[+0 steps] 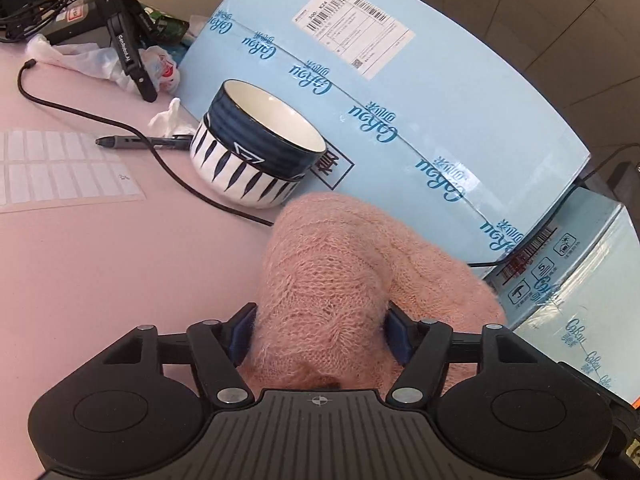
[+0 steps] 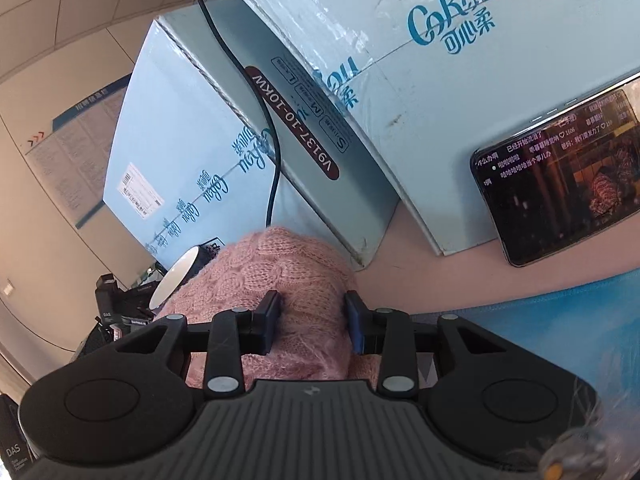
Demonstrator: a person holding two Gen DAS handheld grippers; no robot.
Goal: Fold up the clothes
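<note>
A fluffy pink knitted sweater [image 1: 332, 264] lies bunched on the pink table against the light blue boxes. My left gripper [image 1: 320, 332] has its blue pads pressed on a thick bundle of the sweater. In the right wrist view the same sweater [image 2: 276, 272] fills the space between the fingers, and my right gripper [image 2: 312, 320] is closed on a fold of it. The parts of the sweater under both grippers are hidden.
Two stacked blue and white bowls [image 1: 256, 148] stand just behind the sweater. Large light blue cartons [image 1: 400, 100] wall off the back. A black cable [image 1: 120, 124], a pen [image 1: 140, 142], a label sheet [image 1: 60, 168] and another gripper [image 1: 124, 24] lie left. A phone [image 2: 560, 176] leans on a carton [image 2: 440, 60].
</note>
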